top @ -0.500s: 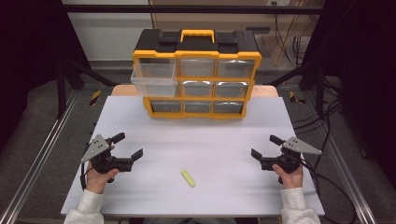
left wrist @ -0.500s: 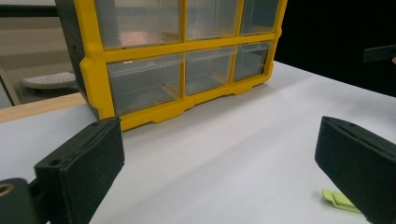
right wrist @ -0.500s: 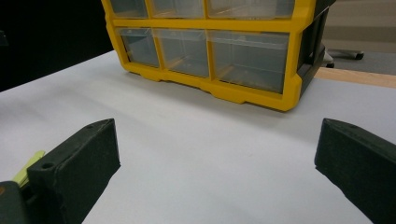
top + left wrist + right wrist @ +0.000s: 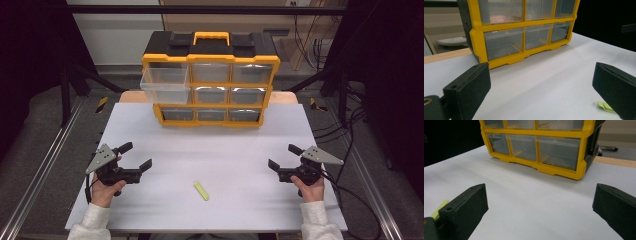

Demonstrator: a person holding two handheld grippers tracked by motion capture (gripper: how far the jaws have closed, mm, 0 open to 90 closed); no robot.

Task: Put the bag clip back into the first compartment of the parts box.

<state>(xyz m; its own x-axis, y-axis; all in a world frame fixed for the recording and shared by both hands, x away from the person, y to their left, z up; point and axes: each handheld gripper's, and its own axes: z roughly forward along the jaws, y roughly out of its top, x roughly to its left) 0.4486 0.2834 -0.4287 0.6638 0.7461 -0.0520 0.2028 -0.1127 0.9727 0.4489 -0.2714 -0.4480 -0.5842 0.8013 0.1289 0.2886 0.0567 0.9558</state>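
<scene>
Item: small yellow-green strip on my bench — both tongs, left and right, released, empty — risk: flat strip skids from closing pads.

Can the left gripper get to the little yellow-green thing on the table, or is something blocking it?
Probably yes. The left gripper stands open, and between it and the yellow-green piece there is just bare white table. The drawer box sits far back, out of the way.
</scene>
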